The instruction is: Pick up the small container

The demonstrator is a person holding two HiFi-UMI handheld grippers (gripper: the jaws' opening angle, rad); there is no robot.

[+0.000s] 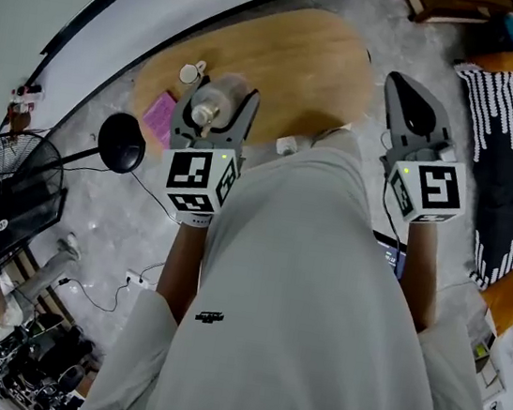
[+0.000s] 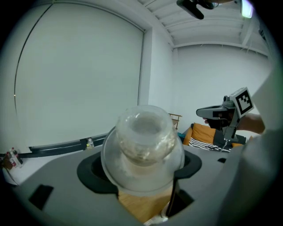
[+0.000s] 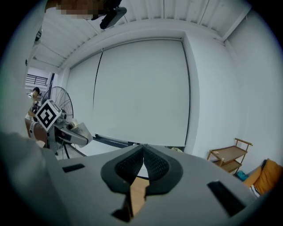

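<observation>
Holding the small container, the left gripper has both jaws closed against the sides of this clear, round vessel, which fills the gap between them. The head view places the container over the near rim of the oval wooden table, and the left gripper view shows bare wood under it. The right gripper has its ribbed jaws pressed together at the tips with nothing between them; it hangs off the table's right end, above the grey floor, well apart from the left one. On the tabletop, a white mug and a pink flat item lie near the left rim, just beside the left gripper; the rest of the surface is open wood. Around the table, a black round-headed stand and a fan occupy the floor on the left, and a striped cushion bounds the right side.
</observation>
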